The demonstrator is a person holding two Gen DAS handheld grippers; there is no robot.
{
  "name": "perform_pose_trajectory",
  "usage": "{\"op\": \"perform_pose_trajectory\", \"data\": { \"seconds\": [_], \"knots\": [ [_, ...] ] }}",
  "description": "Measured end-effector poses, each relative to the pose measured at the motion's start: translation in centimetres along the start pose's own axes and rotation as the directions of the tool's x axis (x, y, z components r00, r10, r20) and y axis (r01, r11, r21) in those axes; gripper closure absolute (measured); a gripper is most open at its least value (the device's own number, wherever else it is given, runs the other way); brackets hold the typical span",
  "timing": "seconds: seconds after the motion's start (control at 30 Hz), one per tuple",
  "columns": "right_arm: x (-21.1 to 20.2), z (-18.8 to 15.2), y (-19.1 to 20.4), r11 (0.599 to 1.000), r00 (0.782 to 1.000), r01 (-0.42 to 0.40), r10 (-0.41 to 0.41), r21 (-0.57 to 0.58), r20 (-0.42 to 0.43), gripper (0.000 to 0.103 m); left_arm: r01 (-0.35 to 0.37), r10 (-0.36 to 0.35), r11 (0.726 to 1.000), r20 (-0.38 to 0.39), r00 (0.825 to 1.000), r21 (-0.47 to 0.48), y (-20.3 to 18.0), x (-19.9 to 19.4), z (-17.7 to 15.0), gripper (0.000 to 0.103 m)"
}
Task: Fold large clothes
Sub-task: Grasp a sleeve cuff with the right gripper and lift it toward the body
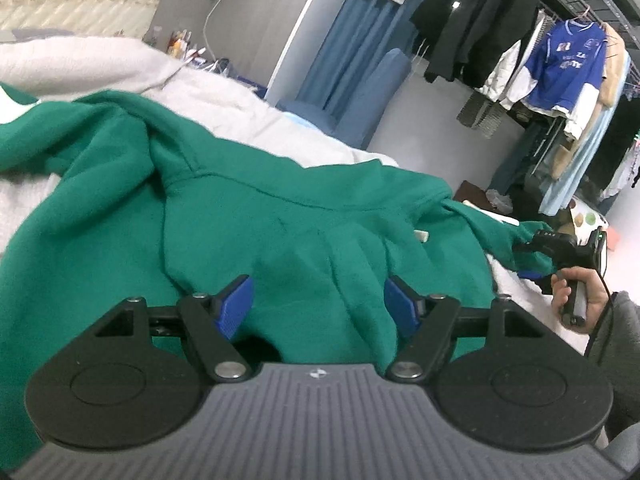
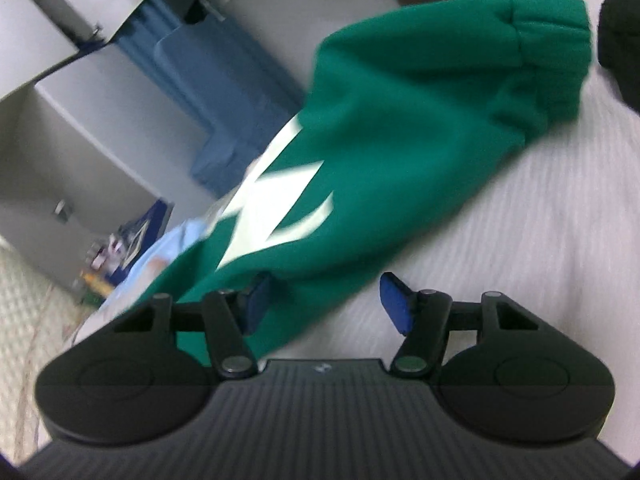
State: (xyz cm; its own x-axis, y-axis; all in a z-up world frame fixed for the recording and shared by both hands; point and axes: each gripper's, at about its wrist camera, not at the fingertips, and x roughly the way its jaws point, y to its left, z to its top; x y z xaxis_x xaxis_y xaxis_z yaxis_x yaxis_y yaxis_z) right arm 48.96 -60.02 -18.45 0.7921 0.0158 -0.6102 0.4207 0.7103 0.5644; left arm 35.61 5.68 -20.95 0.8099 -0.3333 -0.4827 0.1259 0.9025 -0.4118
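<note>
The green sweatshirt (image 1: 260, 216) lay spread across the white bed (image 1: 248, 120), rumpled, its body running from nine o'clock toward three in the left wrist view. The left gripper (image 1: 318, 306) stood over a bunched fold of that green fabric, jaws well apart, one blue pad (image 1: 236, 306) at either side; cloth rose between them, though neither pad was seen pressing on it. Nothing gripped there, then.

Out at three o'clock in that same view, a hand (image 1: 576, 292) carried the right gripper (image 1: 538, 258), with the sweatshirt's far end bunched right at its tip; whether it touched the cloth could not be told from here.

From the right wrist camera, blurred, the right gripper (image 2: 324, 304) had its jaws open too, about half spread. The sleeve (image 2: 400, 128) stretched from the lower left up to one o'clock, ribbed cuff (image 2: 548, 36) at the far end, a white printed mark (image 2: 276, 204) along its side. The sleeve's lower edge lay against the left-hand pad (image 2: 256, 304); the other pad stood clear over bare bedding. No clamp on the fabric.

Clothes hung on a rack (image 1: 560, 60) at two o'clock behind.
</note>
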Motion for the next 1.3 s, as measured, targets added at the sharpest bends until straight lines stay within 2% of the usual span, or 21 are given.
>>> {"op": "perform_pose_trajectory", "data": {
  "seconds": [0.13,0.27,0.4,0.5,0.6,0.7,0.9,1.0,1.17,1.3],
  "knots": [
    [2.6,3.2,-1.2,0.999,0.999,-0.017,0.015,0.045,0.035,0.04,-0.028,0.028,1.0,-0.025,0.999,-0.006,0.4,2.0,-0.1,0.027],
    [4.0,5.9,-1.5,0.997,0.995,-0.045,0.039,0.059,0.097,0.04,-0.03,0.029,1.0,-0.023,0.999,-0.005,0.5,3.4,-0.1,0.022],
    [3.6,7.4,-2.0,0.995,0.968,-0.025,0.0,0.094,0.252,0.04,-0.041,0.041,0.999,-0.006,0.999,0.026,0.0,4.0,-0.1,0.021],
    [3.4,7.6,-3.7,0.981,0.956,-0.058,0.001,0.186,0.292,0.037,-0.048,0.048,0.999,-0.001,0.999,0.023,-0.3,4.4,0.1,0.021],
    [3.3,7.4,-3.2,0.977,0.963,-0.087,0.032,0.197,0.269,0.022,-0.052,0.052,0.998,0.001,0.999,0.018,-0.4,4.6,0.3,0.021],
    [3.0,6.9,-2.7,0.976,0.975,-0.086,0.041,0.2,0.217,0.019,-0.055,0.055,0.998,0.003,0.998,0.02,-0.5,4.4,0.3,0.021],
    [3.3,4.1,-3.4,0.95,0.99,-0.108,0.077,0.293,0.116,0.018,-0.061,0.061,0.998,0.007,0.998,0.012,-0.4,3.5,0.1,0.021],
    [4.0,4.3,-3.0,0.958,0.987,-0.102,0.065,0.269,0.145,0.014,-0.065,0.065,0.998,0.013,0.998,0.003,-0.3,3.0,0.0,0.021],
    [5.9,6.5,-4.0,0.939,0.969,-0.117,0.037,0.325,0.242,0.014,-0.075,0.075,0.997,0.014,0.997,0.002,-0.4,3.1,-0.1,0.021],
    [6.7,7.9,-5.3,0.946,0.958,-0.065,-0.031,0.319,0.286,0.02,-0.078,0.078,0.997,0.017,0.997,0.013,-0.5,3.8,-0.2,0.021]
  ]
}}
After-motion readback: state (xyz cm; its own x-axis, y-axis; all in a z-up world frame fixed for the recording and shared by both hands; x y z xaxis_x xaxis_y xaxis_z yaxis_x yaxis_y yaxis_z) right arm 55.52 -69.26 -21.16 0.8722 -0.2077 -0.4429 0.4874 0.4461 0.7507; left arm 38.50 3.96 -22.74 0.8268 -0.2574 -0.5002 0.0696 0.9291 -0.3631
